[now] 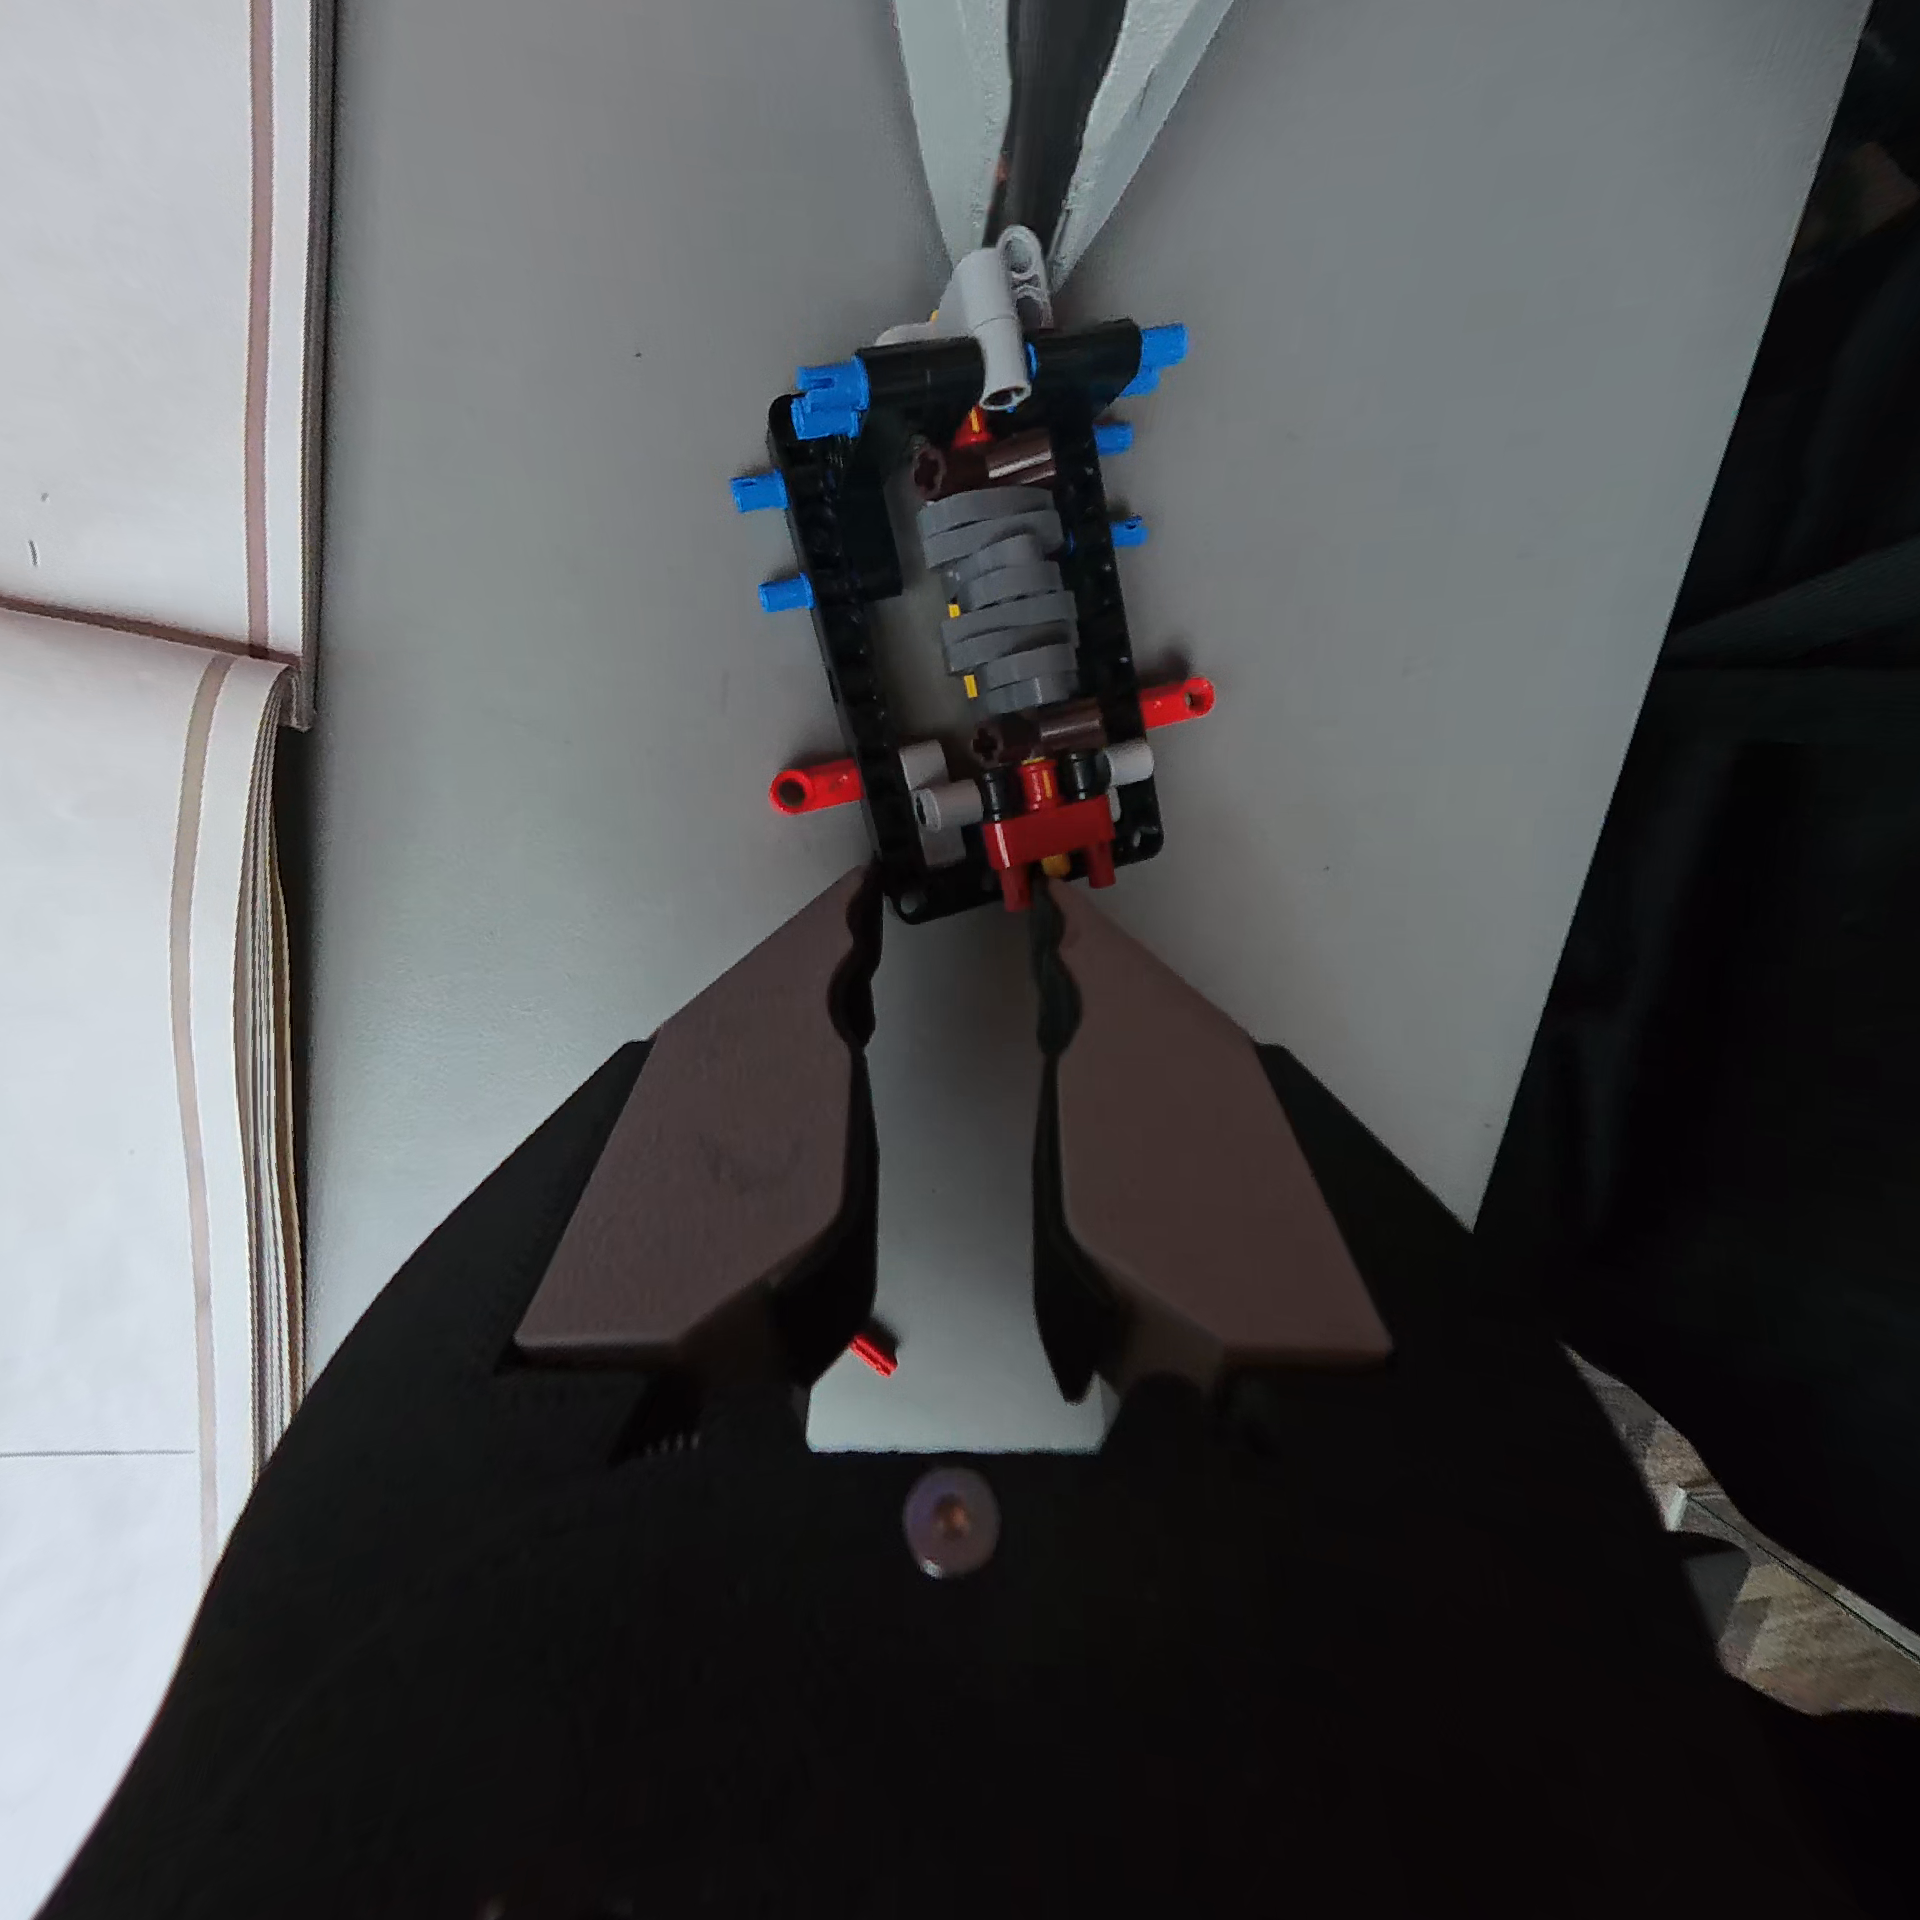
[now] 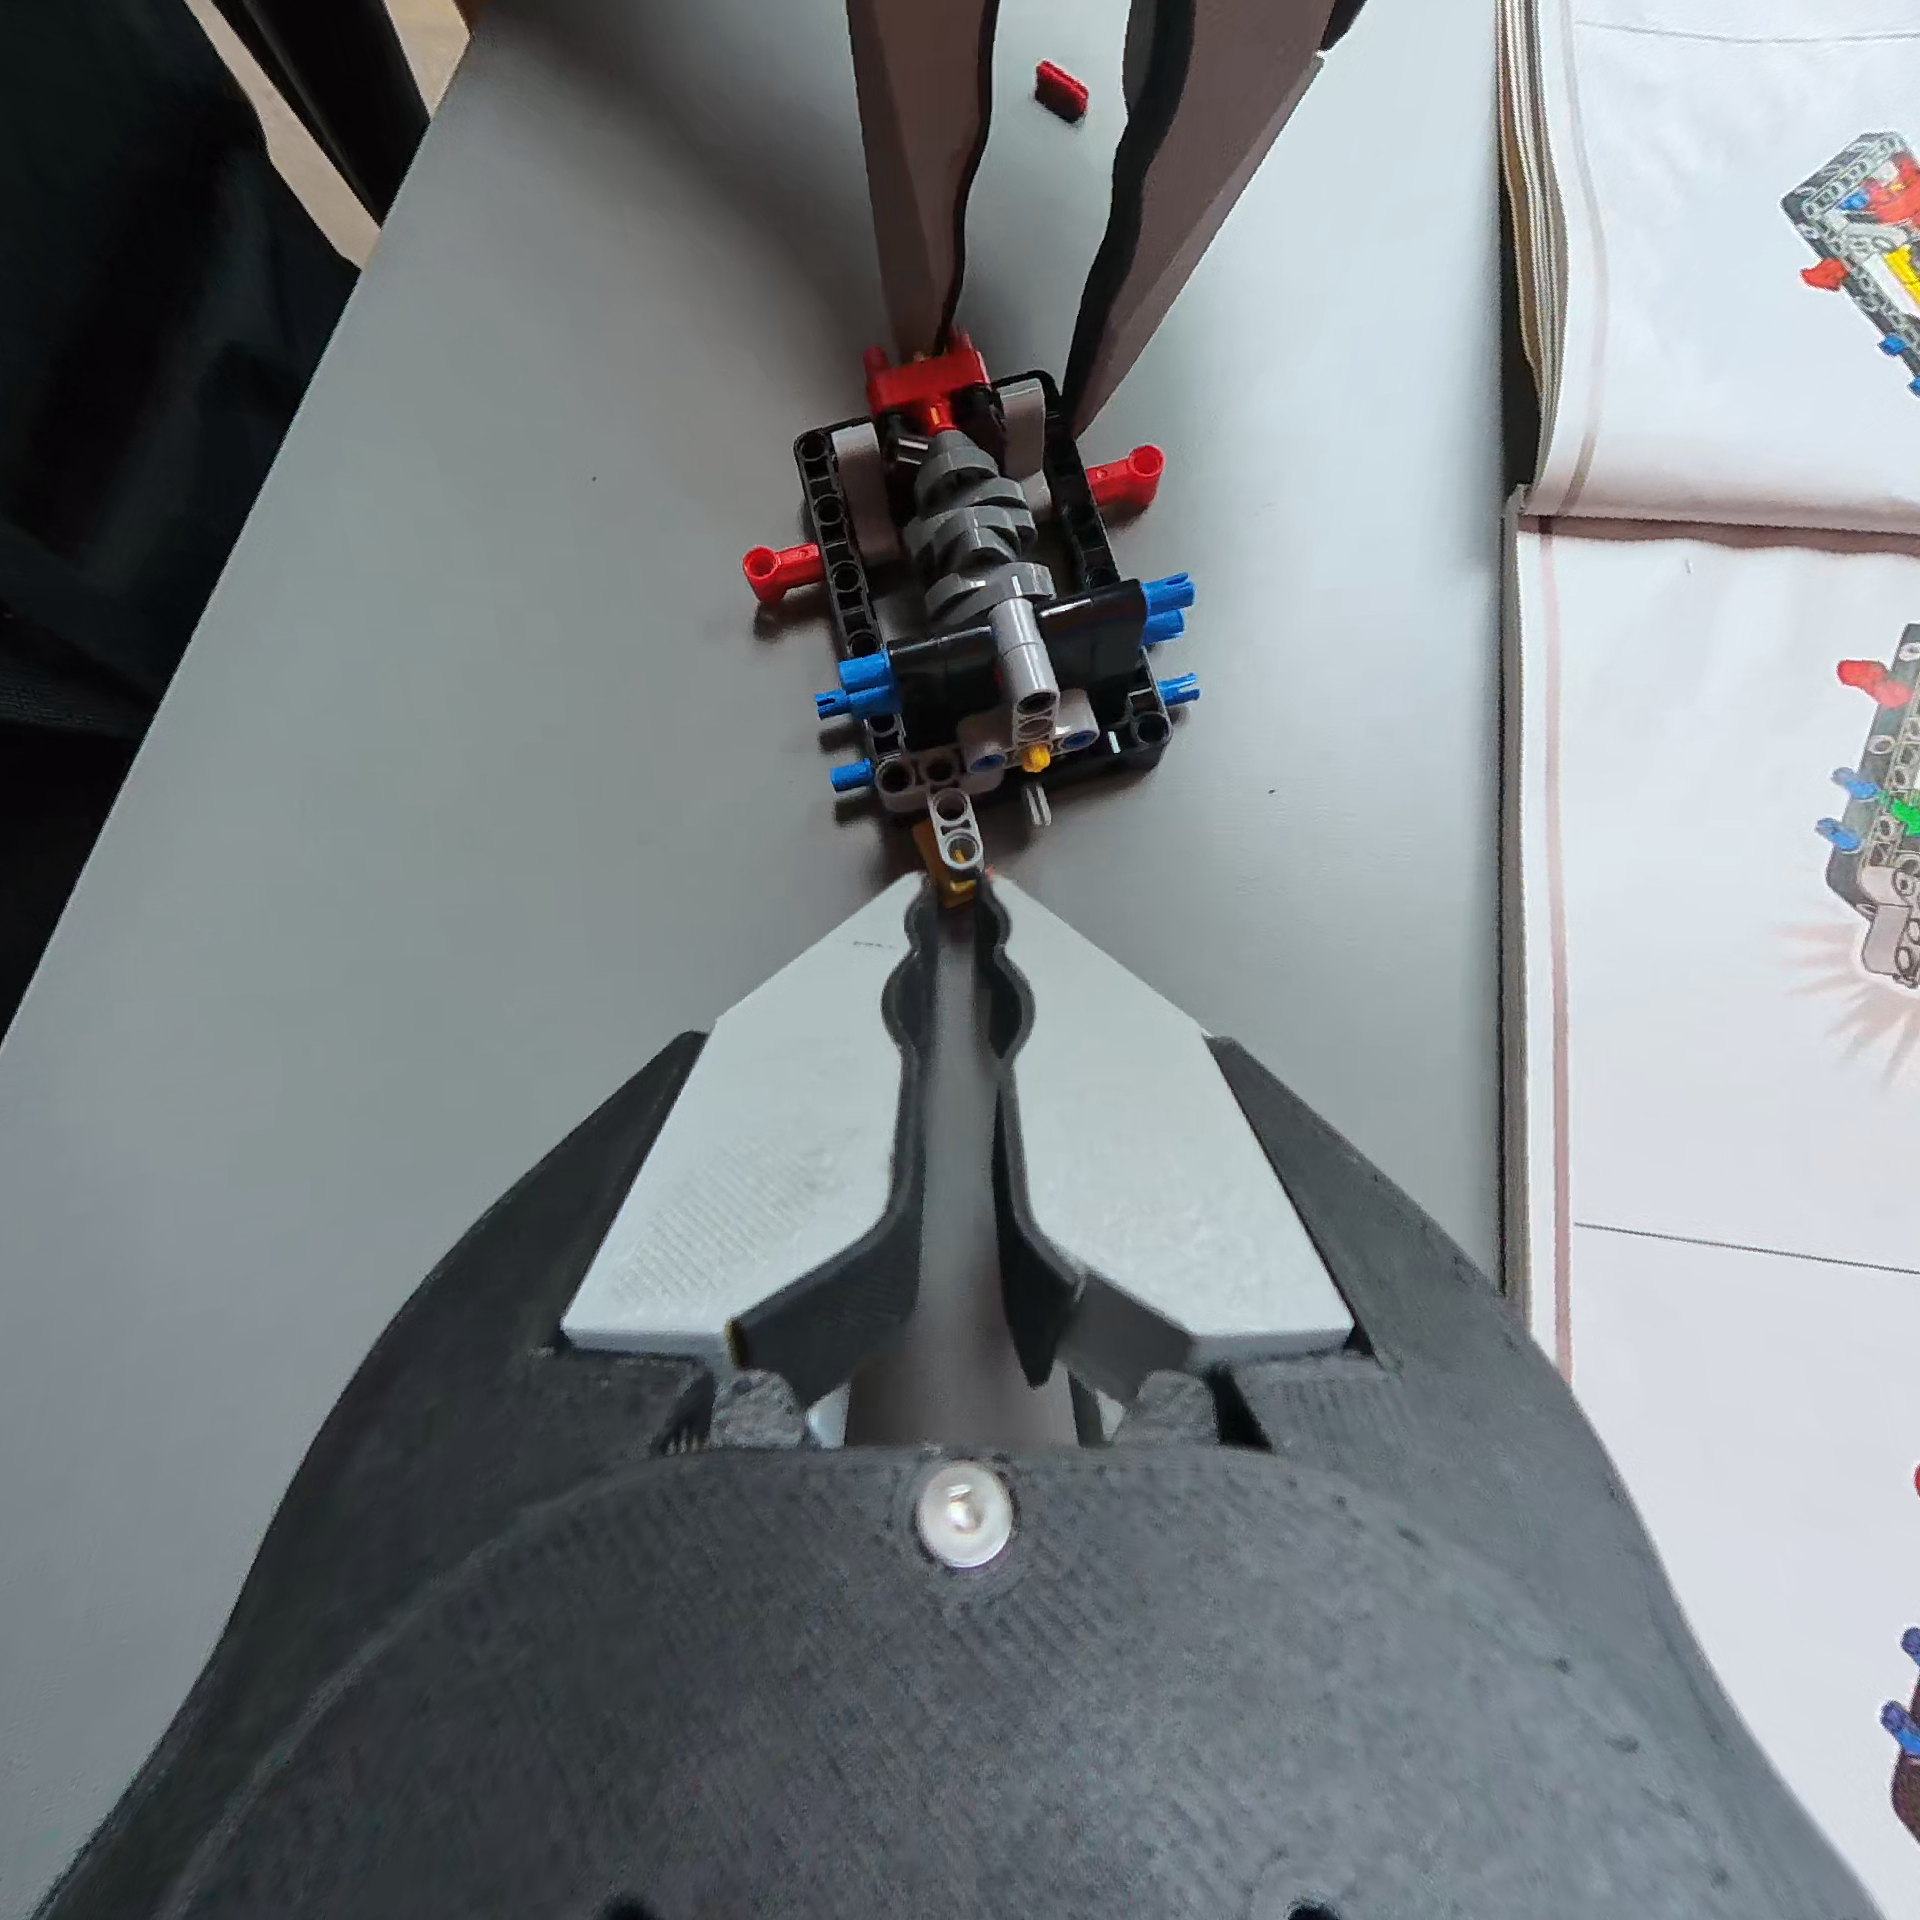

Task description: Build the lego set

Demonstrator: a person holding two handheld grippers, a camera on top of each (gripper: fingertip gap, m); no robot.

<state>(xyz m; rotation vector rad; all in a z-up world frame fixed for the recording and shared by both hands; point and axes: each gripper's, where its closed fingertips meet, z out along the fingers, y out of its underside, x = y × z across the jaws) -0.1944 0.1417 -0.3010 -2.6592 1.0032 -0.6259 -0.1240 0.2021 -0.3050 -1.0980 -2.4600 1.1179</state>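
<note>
A black lego frame (image 1: 847, 582) with a grey crankshaft (image 1: 1003, 592), blue pins and red pins lies on the grey table; it also shows in the right wrist view (image 2: 842, 582). My left gripper (image 1: 956, 891), with brown fingers, is closed on the frame's end at the red connector (image 1: 1049, 836); one fingertip is at the frame's corner, the other at the connector. My right gripper (image 2: 958, 891), with grey fingers, is shut on a small orange piece (image 2: 954, 889) that carries a light grey connector (image 2: 956, 831), just off the frame's opposite end.
An open instruction booklet (image 2: 1714, 831) lies beside the frame, also in the left wrist view (image 1: 125, 831). A loose red piece (image 2: 1060, 88) lies on the table behind the left gripper's fingers. Dark fabric (image 1: 1766, 727) lies past the table's edge. My right fingertips sit around 10 cm from my left ones.
</note>
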